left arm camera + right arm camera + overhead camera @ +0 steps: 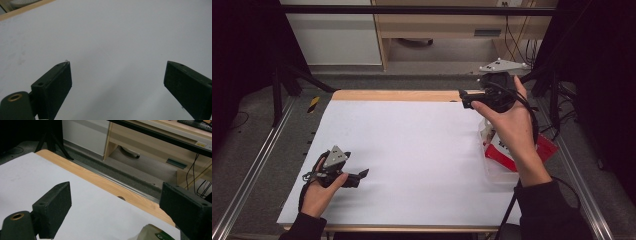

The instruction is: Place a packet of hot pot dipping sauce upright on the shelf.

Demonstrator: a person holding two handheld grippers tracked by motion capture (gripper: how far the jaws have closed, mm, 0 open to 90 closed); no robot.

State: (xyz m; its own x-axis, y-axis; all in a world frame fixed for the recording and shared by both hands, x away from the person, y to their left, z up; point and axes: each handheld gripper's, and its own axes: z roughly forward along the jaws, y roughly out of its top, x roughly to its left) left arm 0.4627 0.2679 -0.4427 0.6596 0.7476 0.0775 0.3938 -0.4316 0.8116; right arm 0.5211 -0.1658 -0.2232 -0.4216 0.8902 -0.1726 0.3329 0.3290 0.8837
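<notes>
Your left gripper [357, 178] stands with its blocky matte jaws wide apart, low over the smooth white sheet [412, 150] at the near left. Your right gripper [467, 100], jaws equally wide, hangs at the far right, just beyond a clear plastic tub [499, 172] holding red packets [502, 155].

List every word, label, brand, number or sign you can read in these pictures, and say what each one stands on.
None can be read.
Red and white packet in the clear container: white print, partly behind the right hand, too blurred to read.
Yellow label on the wooden furniture: too small to read.
Green-marked packet top: print too blurred to read.
</notes>
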